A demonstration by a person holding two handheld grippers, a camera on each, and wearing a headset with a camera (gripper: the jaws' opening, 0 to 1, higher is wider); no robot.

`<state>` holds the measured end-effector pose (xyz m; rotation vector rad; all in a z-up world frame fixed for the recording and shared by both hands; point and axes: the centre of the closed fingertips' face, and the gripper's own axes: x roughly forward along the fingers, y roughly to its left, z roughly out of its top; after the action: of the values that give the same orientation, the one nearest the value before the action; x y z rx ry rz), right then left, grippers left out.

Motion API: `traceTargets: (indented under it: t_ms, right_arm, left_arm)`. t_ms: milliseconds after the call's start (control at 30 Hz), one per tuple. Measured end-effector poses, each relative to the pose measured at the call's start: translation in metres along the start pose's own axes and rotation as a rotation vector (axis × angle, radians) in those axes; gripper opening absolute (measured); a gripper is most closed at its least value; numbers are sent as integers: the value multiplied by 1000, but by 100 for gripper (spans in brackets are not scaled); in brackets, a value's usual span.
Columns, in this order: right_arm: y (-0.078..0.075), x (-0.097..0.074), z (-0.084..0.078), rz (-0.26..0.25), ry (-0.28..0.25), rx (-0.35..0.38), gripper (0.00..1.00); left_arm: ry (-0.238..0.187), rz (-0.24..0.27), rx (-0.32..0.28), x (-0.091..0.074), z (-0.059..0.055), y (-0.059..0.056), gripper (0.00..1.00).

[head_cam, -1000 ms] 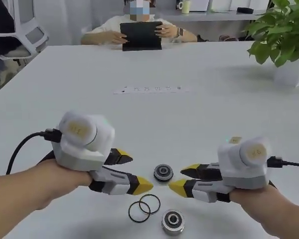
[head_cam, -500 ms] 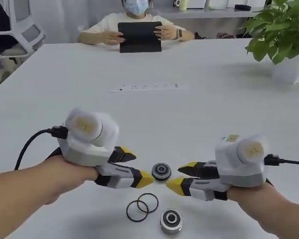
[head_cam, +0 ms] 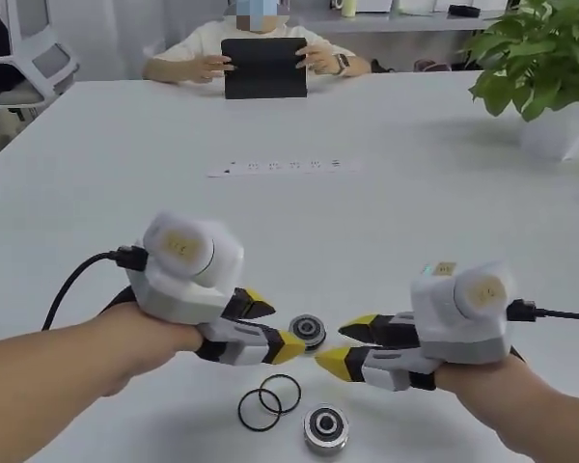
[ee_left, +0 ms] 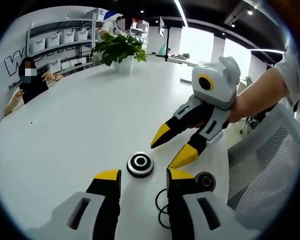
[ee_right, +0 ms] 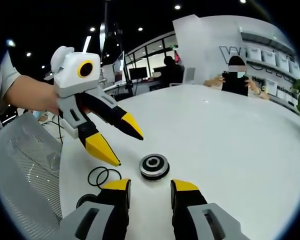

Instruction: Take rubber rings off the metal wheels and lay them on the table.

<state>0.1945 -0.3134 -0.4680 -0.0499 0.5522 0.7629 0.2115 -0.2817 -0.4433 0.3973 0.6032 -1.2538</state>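
White desk [head_cam: 415, 222] with two wheels and two loose rings. The left hand-held gripper [head_cam: 286, 328] and the right hand-held gripper [head_cam: 328, 344] face each other with their tips near, each with jaws apart and holding nothing. One metal wheel [head_cam: 307, 330] lies flat on the desk between the two sets of tips, touched by neither. The two rubber rings [head_cam: 268, 402] lie flat and overlapping, nearer the person. A second metal wheel [head_cam: 326, 426] lies just beside them, on their right.
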Motion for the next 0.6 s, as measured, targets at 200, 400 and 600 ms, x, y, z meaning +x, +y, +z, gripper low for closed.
traceTargets:
  t_ms: [200,400,600]
  right_arm:
    - [-2,0,0,1,1,-1,30]
    - [-2,0,-2,3,2,2,30]
    - [-3,-2,-3,1,3,4,30]
  left_arm:
    - [12,-6,12,7,1,0,30]
    - [16,-11,22,14,1,-1,27]
    - [16,-4,19,18,2,2,25]
